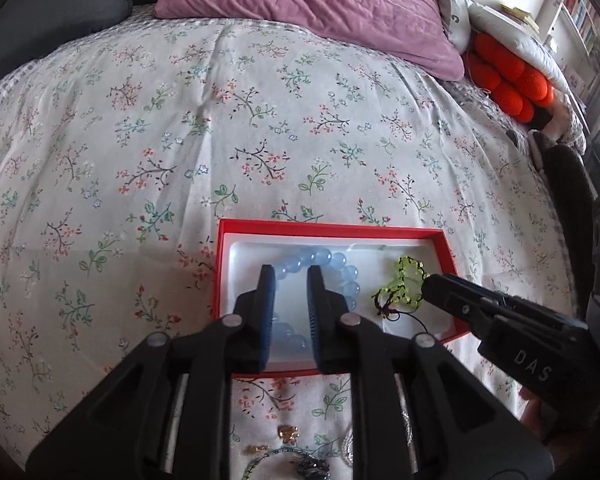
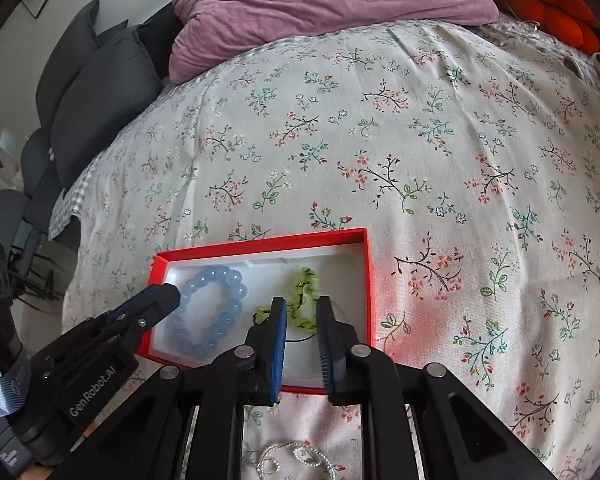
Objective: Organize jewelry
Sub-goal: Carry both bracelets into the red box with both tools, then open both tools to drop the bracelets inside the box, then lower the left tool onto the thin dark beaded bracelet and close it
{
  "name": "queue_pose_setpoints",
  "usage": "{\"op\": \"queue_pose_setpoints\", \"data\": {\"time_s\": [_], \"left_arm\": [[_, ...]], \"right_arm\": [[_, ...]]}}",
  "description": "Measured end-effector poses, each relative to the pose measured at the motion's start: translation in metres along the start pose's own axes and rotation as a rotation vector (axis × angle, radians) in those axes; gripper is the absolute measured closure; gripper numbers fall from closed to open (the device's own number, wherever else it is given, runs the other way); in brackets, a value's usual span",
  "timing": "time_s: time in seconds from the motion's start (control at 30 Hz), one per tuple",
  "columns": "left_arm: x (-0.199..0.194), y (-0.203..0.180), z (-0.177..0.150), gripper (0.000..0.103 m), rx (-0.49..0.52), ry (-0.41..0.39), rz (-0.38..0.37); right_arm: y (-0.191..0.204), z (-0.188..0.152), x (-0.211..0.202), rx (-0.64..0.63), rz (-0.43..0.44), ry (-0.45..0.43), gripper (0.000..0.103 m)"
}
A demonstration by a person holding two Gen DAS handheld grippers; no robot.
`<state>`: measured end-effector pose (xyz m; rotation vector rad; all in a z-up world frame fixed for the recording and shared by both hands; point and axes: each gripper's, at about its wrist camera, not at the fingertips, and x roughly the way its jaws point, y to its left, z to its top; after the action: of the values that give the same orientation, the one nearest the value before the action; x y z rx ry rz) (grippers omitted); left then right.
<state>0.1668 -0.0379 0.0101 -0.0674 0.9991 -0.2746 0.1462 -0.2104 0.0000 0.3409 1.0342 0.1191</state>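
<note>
Across the whole scene spreads a floral bedspread point(image 1: 260, 128), and every other thing is placed here against the red box point(image 1: 332, 232) that lies on it near the cameras. Beyond the box, at the far end of the bed, sits a rumpled mauve pillow point(image 1: 320, 4), with grey cushions point(image 2: 96, 80) off to the far left of the box and a cluster of orange balls point(image 1: 508, 80) off to its far right. The box is open-topped with a white liner point(image 2: 332, 256). Over its left half hangs the left gripper point(image 1: 291, 276), its two blue-padded fingers parted with a plain gap between them and nothing clamped; through that gap and around it shows the blue bead bracelet point(image 2: 216, 312), lying as a loop on the liner in the left part of the box. Over the right half hangs the right gripper point(image 2: 302, 308), likewise partly open and holding nothing, its fingers straddling the green beaded bracelet point(image 2: 304, 300), which rests on the liner in the right part of the box with a dark cord trailing from it. On the bedspread on the near side of the box lie smaller pieces: a silver bead chain point(image 2: 292, 456), a small gold piece point(image 1: 288, 434) and a dark beaded piece point(image 1: 312, 468), all partly hidden by the gripper frames.
</note>
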Motion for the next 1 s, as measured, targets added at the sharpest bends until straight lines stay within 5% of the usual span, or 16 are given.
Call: {"op": "queue_pose_setpoints", "data": {"time_s": [0.4,0.5,0.63,1.0], "left_arm": [[-0.039,0.006,-0.015,0.026,0.040,-0.017,0.073],[-0.044,0.011,-0.023,0.022,0.045,0.002,0.087],[-0.048,0.021,-0.034,0.019,0.033,0.053,0.111],[-0.049,0.048,-0.061,0.018,0.015,0.164,0.103]], "right_arm": [[0.014,-0.013,-0.035,-0.109,-0.011,0.010,0.079],[0.016,-0.019,-0.039,-0.128,-0.017,0.025,0.074],[0.013,-0.027,-0.045,-0.140,-0.022,0.037,0.036],[-0.010,-0.050,-0.045,-0.141,-0.091,0.104,0.029]]}}
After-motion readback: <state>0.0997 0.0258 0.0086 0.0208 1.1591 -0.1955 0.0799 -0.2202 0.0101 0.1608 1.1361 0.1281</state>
